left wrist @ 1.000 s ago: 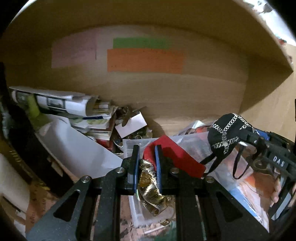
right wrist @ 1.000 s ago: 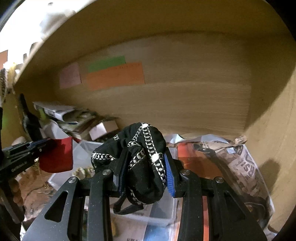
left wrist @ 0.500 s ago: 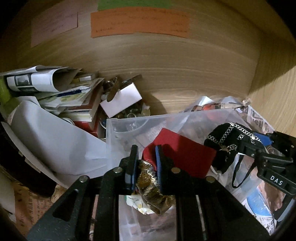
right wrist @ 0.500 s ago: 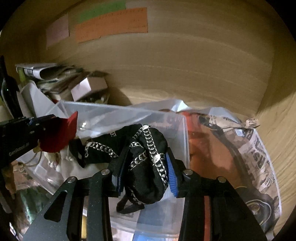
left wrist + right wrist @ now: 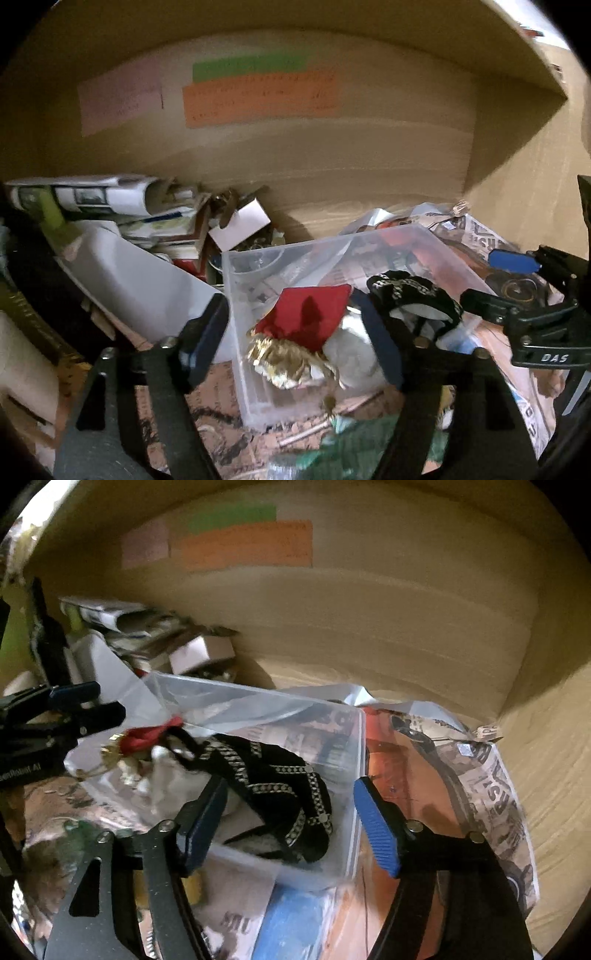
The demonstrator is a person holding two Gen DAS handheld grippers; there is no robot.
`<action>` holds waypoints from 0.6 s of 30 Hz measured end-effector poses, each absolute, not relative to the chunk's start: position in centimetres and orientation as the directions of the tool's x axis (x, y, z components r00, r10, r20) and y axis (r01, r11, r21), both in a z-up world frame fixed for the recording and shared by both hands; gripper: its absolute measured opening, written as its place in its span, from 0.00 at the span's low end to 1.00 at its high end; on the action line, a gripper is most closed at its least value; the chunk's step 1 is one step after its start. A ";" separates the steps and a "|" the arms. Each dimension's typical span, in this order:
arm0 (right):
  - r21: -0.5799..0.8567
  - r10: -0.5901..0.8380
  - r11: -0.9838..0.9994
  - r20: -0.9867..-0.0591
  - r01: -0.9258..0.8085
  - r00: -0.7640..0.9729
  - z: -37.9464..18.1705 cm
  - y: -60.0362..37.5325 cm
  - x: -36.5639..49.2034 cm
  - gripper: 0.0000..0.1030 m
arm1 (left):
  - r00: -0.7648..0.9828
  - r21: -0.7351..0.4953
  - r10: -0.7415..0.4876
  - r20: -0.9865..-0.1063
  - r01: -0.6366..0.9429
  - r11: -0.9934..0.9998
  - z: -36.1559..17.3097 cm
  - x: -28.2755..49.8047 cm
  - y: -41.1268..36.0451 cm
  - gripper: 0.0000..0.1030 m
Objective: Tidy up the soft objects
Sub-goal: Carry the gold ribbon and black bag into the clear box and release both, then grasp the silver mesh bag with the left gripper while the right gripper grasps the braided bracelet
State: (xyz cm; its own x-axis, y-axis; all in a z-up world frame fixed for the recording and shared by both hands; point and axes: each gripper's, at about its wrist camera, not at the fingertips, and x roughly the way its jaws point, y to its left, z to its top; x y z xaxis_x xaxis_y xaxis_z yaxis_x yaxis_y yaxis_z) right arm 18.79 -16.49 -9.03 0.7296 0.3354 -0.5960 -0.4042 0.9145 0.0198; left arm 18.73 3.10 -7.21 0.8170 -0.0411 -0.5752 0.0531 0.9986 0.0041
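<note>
A clear plastic bin [image 5: 236, 295] [image 5: 354, 738] stands on a wooden shelf. In it lie a red cloth pouch with gold trim [image 5: 314, 314] [image 5: 147, 736] and a black fabric piece with silver chain pattern [image 5: 410, 291] [image 5: 280, 779]. My left gripper [image 5: 291, 332] is open, its jaws standing wide on either side of the red pouch, holding nothing. My right gripper [image 5: 288, 819] is open above the black fabric, holding nothing. The right gripper also shows at the right of the left wrist view [image 5: 517, 288], and the left gripper at the left of the right wrist view [image 5: 85, 705].
Rolled newspapers and boxes [image 5: 110, 199] pile up at the left back. Crumpled newspaper [image 5: 480, 775] lies right of the bin. A white sheet [image 5: 140, 280] leans by the bin. Coloured paper labels [image 5: 258, 96] are stuck on the wooden back wall.
Both grippers have opened. The red pouch and the black fabric have dropped from the jaws into the clear bin, and both grippers have drawn back a little.
</note>
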 end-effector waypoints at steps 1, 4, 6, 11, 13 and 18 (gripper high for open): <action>0.024 0.346 0.912 -0.583 -0.410 0.735 -8.8 -16.6 18.2 0.75 | 0.819 0.000 -0.047 -0.571 0.057 0.998 -7.0 18.0 3.2 0.82; 0.030 0.375 0.901 -0.554 -0.433 0.743 -8.3 -16.7 16.3 0.79 | 0.818 -0.024 -0.068 -0.572 0.066 0.998 -7.1 16.1 3.5 0.91; 0.037 0.395 0.892 -0.546 -0.450 0.739 -8.4 -16.7 15.2 0.80 | 0.816 -0.031 -0.070 -0.575 0.064 0.997 -7.4 15.1 3.6 0.94; 0.067 0.433 0.872 -0.567 -0.485 0.701 -9.8 -16.3 13.3 0.81 | 0.780 -0.024 -0.059 -0.623 0.056 0.998 -9.3 13.1 3.9 0.96; 0.084 0.442 0.867 -0.583 -0.491 0.681 -10.8 -16.1 12.8 0.81 | 0.757 -0.033 -0.062 -0.651 0.054 0.998 -10.5 12.5 4.2 0.96; 0.139 0.460 0.859 -0.633 -0.493 0.623 -13.4 -16.1 11.8 0.81 | 0.694 -0.058 -0.083 -0.715 0.060 0.997 -13.3 11.5 4.4 0.96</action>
State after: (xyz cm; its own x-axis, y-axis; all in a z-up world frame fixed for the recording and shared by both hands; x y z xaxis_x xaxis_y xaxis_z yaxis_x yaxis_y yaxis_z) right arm 11.77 -16.06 -13.37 0.6231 0.4601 -0.6325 -0.4931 0.8588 0.1390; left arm 11.50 4.44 -13.33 0.6938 -0.0833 -0.7154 0.0595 0.9965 -0.0583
